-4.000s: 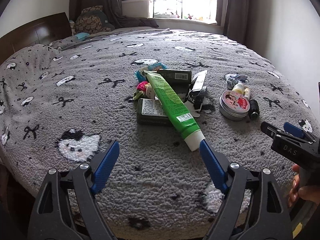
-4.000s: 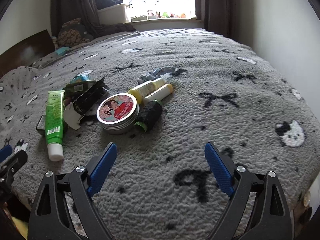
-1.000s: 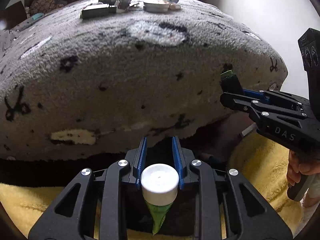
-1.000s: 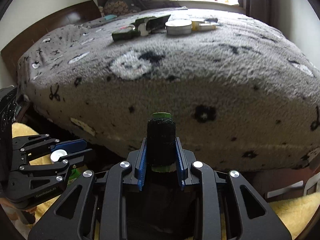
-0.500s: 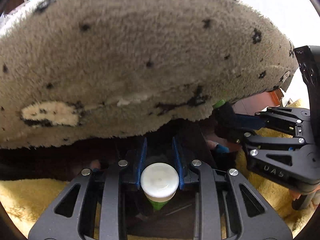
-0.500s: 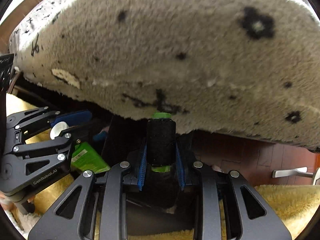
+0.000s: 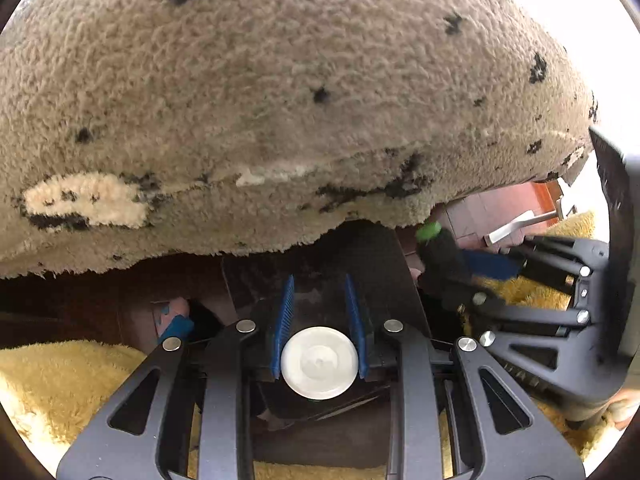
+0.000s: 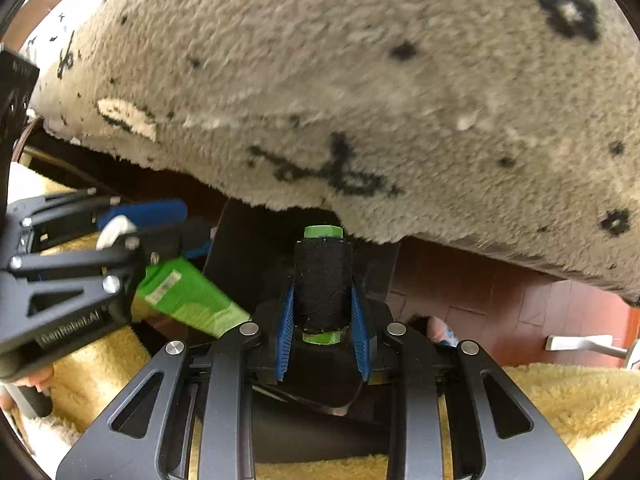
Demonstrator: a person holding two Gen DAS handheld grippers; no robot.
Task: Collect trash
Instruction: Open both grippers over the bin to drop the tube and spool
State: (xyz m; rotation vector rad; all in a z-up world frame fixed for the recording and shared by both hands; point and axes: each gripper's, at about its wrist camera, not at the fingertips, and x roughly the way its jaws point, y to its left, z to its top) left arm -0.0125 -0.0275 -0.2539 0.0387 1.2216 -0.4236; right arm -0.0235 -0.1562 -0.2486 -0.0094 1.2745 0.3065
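Trash in play here was two things: a green tube (image 8: 188, 300) with a white cap (image 7: 319, 362), and a black spool of thread (image 8: 323, 288) on a green core. Biggest thing in view was the grey fuzzy blanket (image 7: 280, 100) with black bows and dots, hanging over the bed edge and filling the top of both views. Under it sat a yellow shaggy rug (image 8: 560, 396) and some reddish floor tiles (image 8: 500, 304). A dark bin-like container (image 7: 372, 256) stood right below the blanket edge (couldn't tell what was inside, too dark). The left gripper (image 7: 319, 320) pointed steeply down over it, its blue pads clamped on the tube just behind the cap, the body hanging underneath. The right gripper (image 8: 323, 320) sat just beside it, pads squeezed on the spool, which stood upright between them, also over that dark opening.
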